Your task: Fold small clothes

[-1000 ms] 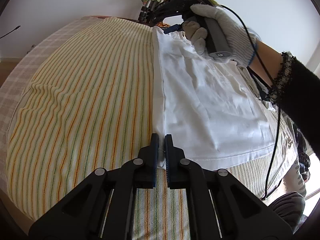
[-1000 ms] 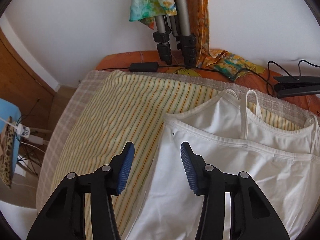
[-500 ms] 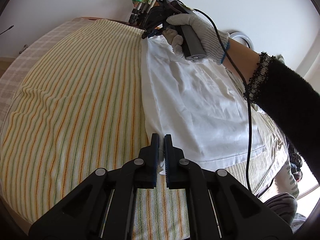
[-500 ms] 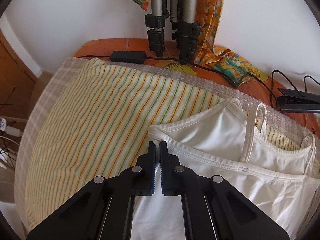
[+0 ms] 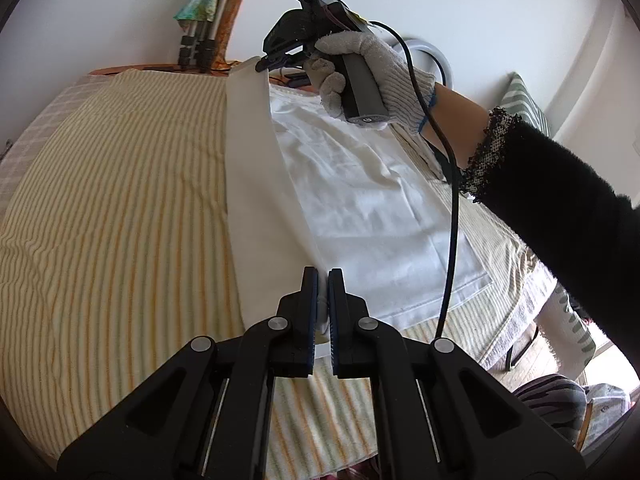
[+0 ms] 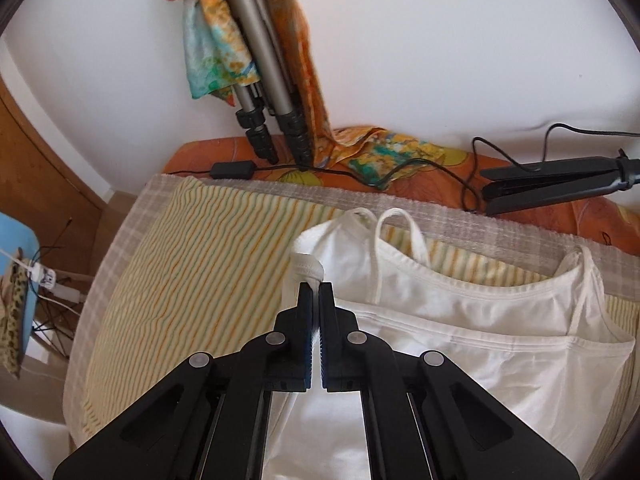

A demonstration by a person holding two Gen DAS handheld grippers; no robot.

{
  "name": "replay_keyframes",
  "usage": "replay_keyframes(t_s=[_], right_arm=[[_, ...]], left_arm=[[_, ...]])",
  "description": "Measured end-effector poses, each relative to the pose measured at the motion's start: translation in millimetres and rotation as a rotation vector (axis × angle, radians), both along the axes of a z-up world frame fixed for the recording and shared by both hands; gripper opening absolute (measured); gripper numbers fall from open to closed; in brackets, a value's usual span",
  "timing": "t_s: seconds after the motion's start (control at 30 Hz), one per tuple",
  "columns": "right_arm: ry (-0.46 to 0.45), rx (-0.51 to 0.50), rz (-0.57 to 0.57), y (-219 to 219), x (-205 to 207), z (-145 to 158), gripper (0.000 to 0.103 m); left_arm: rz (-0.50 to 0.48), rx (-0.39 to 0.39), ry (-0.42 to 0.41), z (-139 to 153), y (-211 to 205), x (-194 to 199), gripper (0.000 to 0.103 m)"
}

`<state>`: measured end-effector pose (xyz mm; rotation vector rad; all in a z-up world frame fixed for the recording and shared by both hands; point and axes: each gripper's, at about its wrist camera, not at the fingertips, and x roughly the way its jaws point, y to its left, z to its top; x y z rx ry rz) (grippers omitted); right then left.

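A white strappy camisole (image 5: 372, 200) lies on the striped cloth (image 5: 120, 200); it also shows in the right wrist view (image 6: 500, 344). My left gripper (image 5: 323, 276) is shut on its hem corner at the near left. My right gripper (image 6: 316, 290), also seen in the left wrist view (image 5: 264, 65), is shut on the top left corner by the armhole. Both hold the left side edge (image 5: 256, 184) lifted off the cloth as a taut raised flap. The rest of the camisole lies flat.
A tripod (image 6: 260, 92) draped with a colourful scarf stands at the far edge. A black hair straightener (image 6: 560, 184) and cables (image 6: 400, 168) lie on the orange cover behind. The bed's left edge drops to the floor (image 6: 44, 280).
The right gripper closed on the camisole's top corner. Both grippers then lifted the left edge up off the striped cloth.
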<state>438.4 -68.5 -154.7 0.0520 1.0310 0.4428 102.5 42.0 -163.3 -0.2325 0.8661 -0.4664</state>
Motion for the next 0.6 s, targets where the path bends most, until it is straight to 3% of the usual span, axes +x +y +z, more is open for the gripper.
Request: replay_keyframes(t_s=[0.23, 0.47, 0.6], right_arm=[[-0.003, -0.050, -0.057, -47, -3, -15, 0.001], [0.019, -0.086, -0.050, -48, 2, -42, 0.002], [0.029, -0.094, -0.034, -53, 3, -46, 0.009]], left_arm=[[-0.157, 0.077, 0.045, -14, -51, 14, 0.003], [-0.271, 0.133, 0.080, -26, -76, 18, 0.003], [-0.306, 0.158, 0.075, -20, -73, 14, 0.017]])
